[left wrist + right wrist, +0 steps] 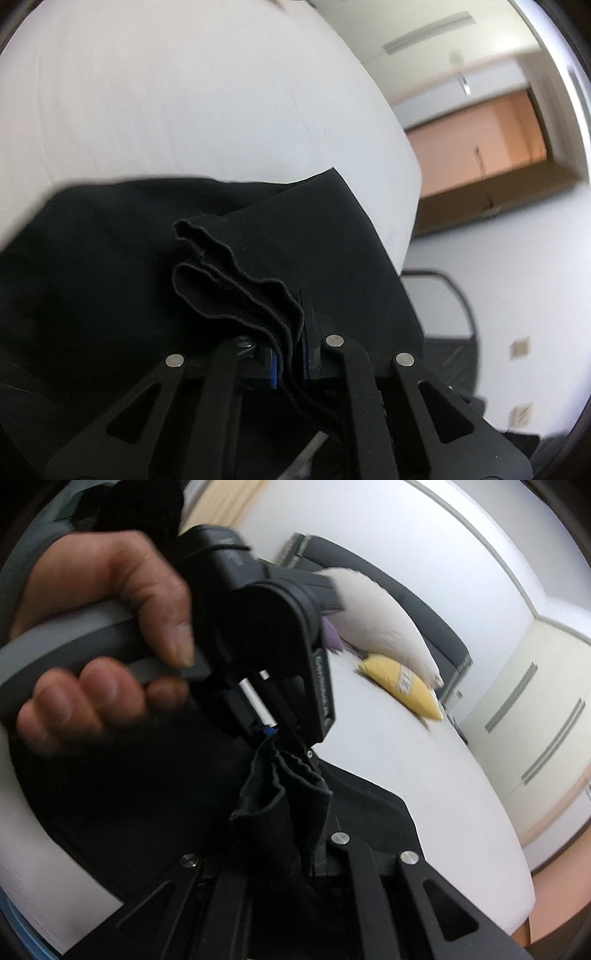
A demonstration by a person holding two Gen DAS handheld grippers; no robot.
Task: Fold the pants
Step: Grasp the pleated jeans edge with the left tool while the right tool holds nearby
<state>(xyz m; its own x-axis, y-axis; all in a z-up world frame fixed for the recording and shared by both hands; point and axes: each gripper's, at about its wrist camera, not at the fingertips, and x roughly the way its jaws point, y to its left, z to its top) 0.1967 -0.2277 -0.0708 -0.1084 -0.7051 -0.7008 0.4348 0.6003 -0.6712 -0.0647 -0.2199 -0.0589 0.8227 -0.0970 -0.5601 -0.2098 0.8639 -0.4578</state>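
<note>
White bed [147, 92] below — both tongs [290, 354] [306, 853] clamp black pants' [110, 266] hems.

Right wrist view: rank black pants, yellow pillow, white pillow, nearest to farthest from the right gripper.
1. black pants: bunched hem clamped in the right gripper, bottom centre.
2. yellow pillow: on the white bed, upper right.
3. white pillow: just behind the yellow one, against the dark headboard.

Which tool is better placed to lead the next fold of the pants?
Neither clearly: the left tool and the right tool are each shut on the black pants over the white bed.
</note>
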